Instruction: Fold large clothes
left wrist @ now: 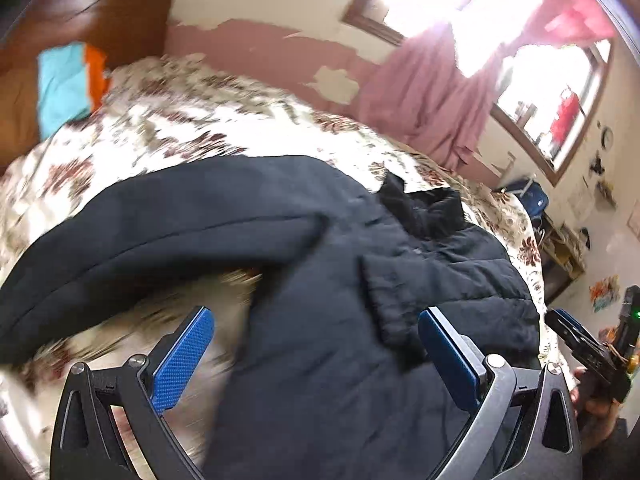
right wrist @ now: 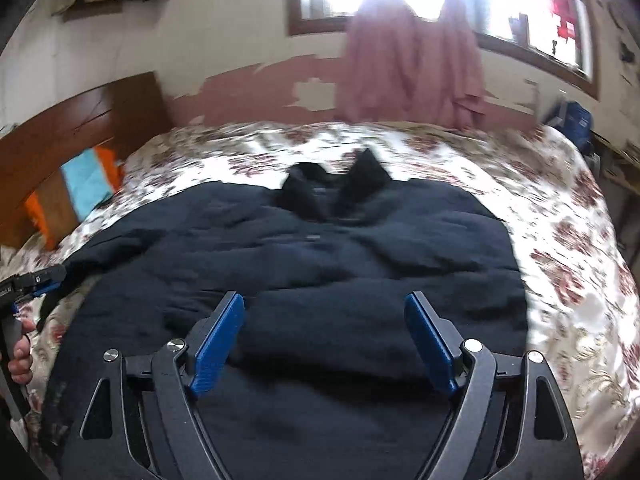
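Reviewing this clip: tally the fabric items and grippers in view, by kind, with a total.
Dark navy padded jacket: 1
Floral white-and-maroon bedspread: 1
Pink curtain: 1
Turquoise-and-orange cloth by the headboard: 1
Blue-padded two-finger grippers, left gripper and right gripper, both open and empty: 2
Total: 6

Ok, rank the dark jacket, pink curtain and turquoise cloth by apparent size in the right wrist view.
1. Dark jacket, largest, though nearest the camera.
2. Pink curtain.
3. Turquoise cloth, smallest, partly hidden.

Matt navy cloth jacket (right wrist: pixel 304 264); glossy satin bedspread (right wrist: pixel 560 240) (floral); wood headboard (right wrist: pixel 92 120).
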{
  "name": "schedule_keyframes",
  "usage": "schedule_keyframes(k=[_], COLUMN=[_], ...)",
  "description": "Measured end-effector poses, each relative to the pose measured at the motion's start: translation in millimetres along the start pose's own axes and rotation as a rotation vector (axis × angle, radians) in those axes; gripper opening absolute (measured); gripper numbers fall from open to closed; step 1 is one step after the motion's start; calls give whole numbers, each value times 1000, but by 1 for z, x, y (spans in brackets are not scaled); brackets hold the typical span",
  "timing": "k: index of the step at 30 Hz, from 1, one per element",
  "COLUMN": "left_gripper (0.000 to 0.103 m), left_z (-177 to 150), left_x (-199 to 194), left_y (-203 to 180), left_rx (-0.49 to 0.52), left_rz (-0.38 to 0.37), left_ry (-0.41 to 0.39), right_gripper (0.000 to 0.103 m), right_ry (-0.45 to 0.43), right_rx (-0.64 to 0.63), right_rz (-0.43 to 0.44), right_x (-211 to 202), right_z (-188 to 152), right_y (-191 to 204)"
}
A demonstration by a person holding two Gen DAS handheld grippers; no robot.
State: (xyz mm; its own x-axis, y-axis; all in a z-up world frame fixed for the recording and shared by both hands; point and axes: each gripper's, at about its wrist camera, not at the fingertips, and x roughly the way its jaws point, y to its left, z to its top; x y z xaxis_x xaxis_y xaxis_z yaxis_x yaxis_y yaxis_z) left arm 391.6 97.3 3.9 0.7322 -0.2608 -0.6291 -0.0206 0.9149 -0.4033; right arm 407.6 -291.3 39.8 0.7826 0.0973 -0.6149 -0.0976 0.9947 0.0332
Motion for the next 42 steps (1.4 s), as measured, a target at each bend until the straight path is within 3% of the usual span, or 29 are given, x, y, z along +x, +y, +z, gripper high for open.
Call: schedule_keyframes(k=[6, 13, 21, 24, 26, 28, 31, 33, 38, 42], left_gripper=[103, 103, 101, 94, 78, 49, 26, 17, 9, 8], left_z=[-18, -26, -39, -43, -44, -43, -36, -29, -7, 26], left_x=[-19, -11, 17, 17, 16, 18, 18, 11, -19, -47], left_y=[82, 181, 250, 259, 263, 268, 268, 260, 224, 171], left_rx=[-108, -459, -756, -804, -824, -835, -784, -693, -497, -271], left_rz=[26, 1, -71, -88, -80, -59, -28, 24, 108, 184], left_ry=[-31, -98, -110, -167, -194, -208, -230, -256, -386, -465], right_gripper=[79, 79, 79, 79, 78, 79, 79, 79, 79, 79], right_ry=[56, 67, 115, 123, 114, 114, 121, 131, 134, 110], right_rx=[-76, -145, -122, -99, -73, -68, -63, -59, -62, -21], right_rz=[43, -47, -50, -46, -40, -36, -16, -7, 13, 70], right_x=[33, 74, 139, 157, 163, 166, 165, 159, 120, 75], right_z=[-1, 4, 17, 11, 8, 5, 4, 5, 6, 7], right_y=[90, 160, 205, 213, 214, 216, 212, 208, 191, 159])
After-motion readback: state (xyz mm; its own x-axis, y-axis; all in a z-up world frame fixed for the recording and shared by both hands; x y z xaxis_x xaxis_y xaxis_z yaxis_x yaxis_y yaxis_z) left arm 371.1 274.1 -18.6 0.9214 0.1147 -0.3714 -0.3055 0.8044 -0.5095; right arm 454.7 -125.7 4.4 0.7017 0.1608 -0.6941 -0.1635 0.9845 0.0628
